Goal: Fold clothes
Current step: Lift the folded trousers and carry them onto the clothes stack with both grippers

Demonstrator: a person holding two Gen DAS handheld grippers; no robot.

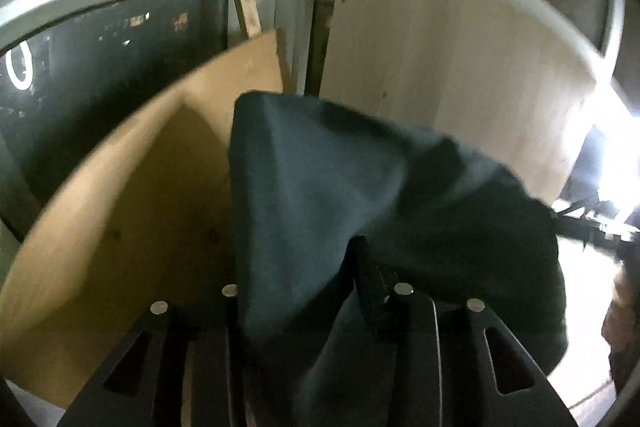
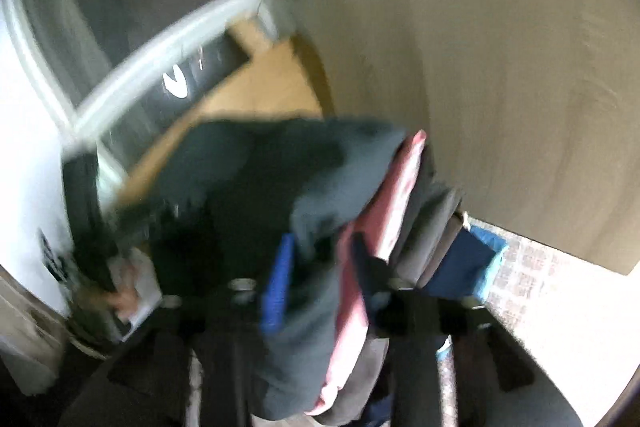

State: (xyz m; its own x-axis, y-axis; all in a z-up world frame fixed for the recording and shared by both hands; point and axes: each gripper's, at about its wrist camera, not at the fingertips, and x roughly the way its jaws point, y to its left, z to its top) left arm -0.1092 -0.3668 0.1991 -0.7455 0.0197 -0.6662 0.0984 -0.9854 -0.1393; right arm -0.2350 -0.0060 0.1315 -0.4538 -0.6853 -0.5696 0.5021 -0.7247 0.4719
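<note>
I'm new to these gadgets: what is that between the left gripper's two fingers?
A dark teal garment drapes between the fingers of the left gripper, hiding one; the left wrist view shows it.

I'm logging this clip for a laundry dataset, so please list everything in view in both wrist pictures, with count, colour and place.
dark garment: one, dark teal-grey, draped between both tongs, hanging in front of the boards.
folded clothes: one stack, pink, grey and navy layers, right of the dark garment in the right wrist view; exact number unclear through blur.
light blue item: one, at the stack's far right edge.
wooden boards: at least two, tan and pale, leaning behind the garment.
dark panel: one, black with white marks, upper left.
left tongs: one, black, cloth lying between the fingers.
right tongs: one, black with a blue pad, cloth between the fingers; grip unclear through blur.
</note>
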